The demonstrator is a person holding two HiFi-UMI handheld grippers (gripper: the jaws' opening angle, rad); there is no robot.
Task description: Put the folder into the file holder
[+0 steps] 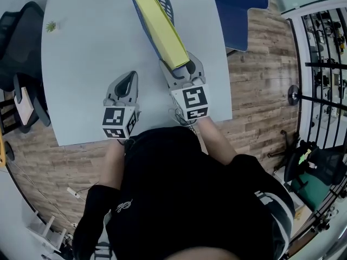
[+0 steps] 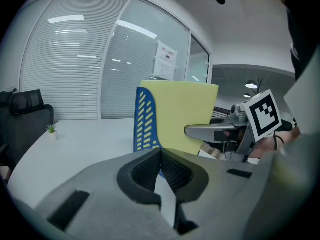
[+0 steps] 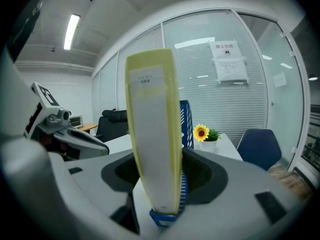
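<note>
Grey table (image 1: pixel 81 64): yellow folder (image 1: pixel 160 28) stands in blue file holder (image 2: pixel 146 119). Right gripper (image 1: pixel 181 69) straddles its spine, jaws spread, pads off it; left gripper (image 1: pixel 129 79) closed, empty. Best to back right straight out w/o nudging folder

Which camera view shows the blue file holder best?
The left gripper view: the file holder shows its slotted blue side, with the yellow folder standing in it. The head view shows only thin blue edges beside the folder. The right gripper view shows a blue strip behind the folder and its base.
</note>
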